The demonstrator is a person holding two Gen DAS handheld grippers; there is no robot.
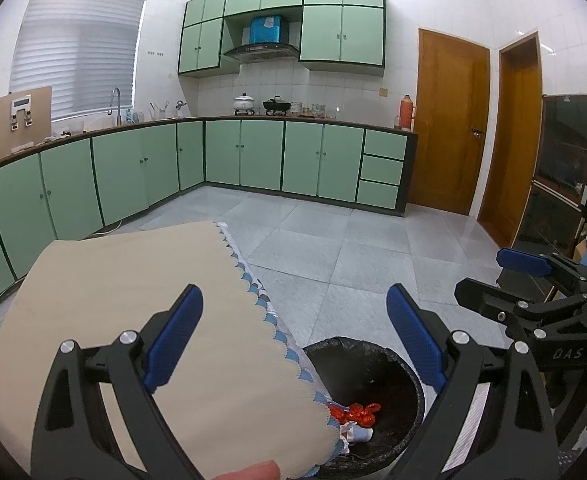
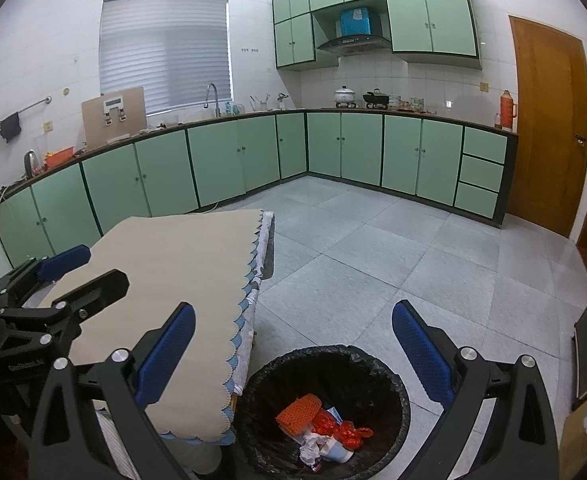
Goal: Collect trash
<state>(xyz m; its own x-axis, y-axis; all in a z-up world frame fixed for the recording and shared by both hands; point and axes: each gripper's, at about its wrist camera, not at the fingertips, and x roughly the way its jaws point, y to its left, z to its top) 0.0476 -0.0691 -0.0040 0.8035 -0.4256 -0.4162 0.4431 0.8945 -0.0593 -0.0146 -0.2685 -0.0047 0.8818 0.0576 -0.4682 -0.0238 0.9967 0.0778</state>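
Note:
A black-lined trash bin stands on the floor beside the table; it also shows in the left wrist view. Inside lie an orange net, red wrappers and white crumpled paper. The red wrappers show in the left wrist view too. My right gripper is open and empty above the bin. My left gripper is open and empty over the table's edge and the bin. The left gripper also appears at the left of the right wrist view, and the right gripper at the right of the left wrist view.
A table with a beige scalloped cloth stands left of the bin. Green kitchen cabinets line the far walls. Wooden doors are at the right. Grey tiled floor lies beyond the bin. A dark cabinet stands at the right.

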